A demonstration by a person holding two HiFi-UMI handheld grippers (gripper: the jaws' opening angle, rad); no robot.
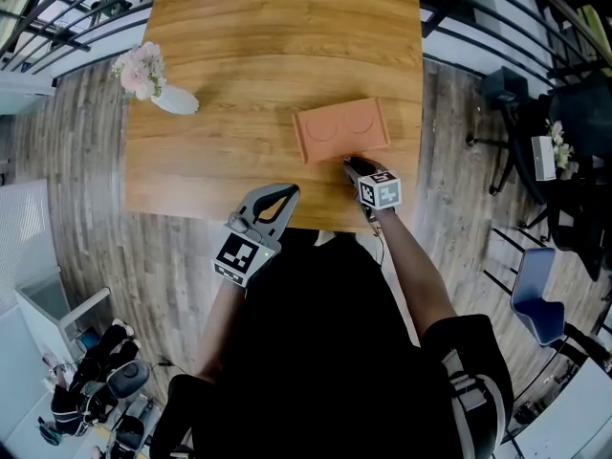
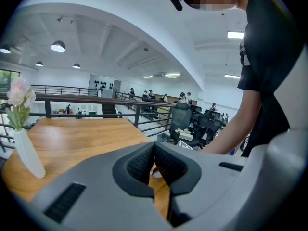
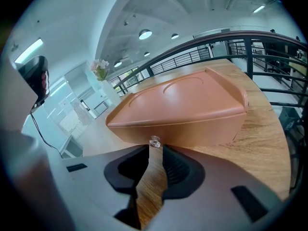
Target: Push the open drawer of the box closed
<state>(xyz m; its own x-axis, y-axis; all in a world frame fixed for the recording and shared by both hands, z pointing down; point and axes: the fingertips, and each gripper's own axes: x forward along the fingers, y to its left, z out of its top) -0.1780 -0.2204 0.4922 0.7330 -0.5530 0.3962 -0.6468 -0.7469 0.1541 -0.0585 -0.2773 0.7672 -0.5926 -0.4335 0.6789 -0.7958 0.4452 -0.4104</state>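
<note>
— Where is the terracotta rectangular drawer box?
— On the light wooden table, right of its middle. My right gripper sits just before it, the small clear knob at my jaw tips.
— And leftward?
— The white vase of pink flowers, well apart; my left gripper is over the near edge.

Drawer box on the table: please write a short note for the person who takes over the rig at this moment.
Left gripper: shut, empty, over the near edge of the table.
Right gripper: jaws slightly apart, tips at the clear knob on the box, apparently not clamped on it.
Done: the drawer front looks flush with the box, so it seems closed.
Left: check that it is fully in, then back away.
</note>
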